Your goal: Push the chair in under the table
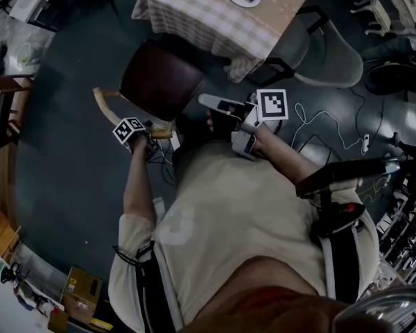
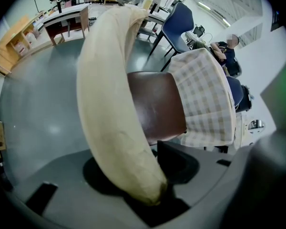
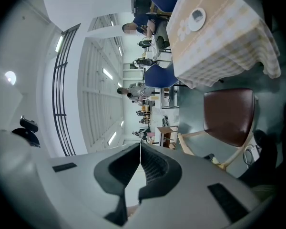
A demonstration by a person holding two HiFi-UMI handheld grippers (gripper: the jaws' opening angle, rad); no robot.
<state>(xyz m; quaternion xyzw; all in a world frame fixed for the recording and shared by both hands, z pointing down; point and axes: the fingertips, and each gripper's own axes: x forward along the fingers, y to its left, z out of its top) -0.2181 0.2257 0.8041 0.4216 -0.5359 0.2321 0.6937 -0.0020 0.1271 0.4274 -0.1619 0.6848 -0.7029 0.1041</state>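
Dark grey floor [image 1: 62,179] all round, faint glare seen on it. 2 blue chairs [image 2: 177,23] parked further back, wooden desks [image 2: 66,17] lined up along far side. White wall [image 3: 90,8], long ceiling light strips [image 3: 107,74]. Cardboard boxes [image 1: 81,290] dumped at edge.

Table [image 1: 194,12], far end past the head view's edge; chair [image 1: 159,82] legs beneath seat.

Chair [image 1: 159,80] in all three views

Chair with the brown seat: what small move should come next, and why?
Probably a short push of the backrest rail toward the table with the left gripper. Its jaws clasp that rail, and the brown seat sits mostly outside the table's edge.
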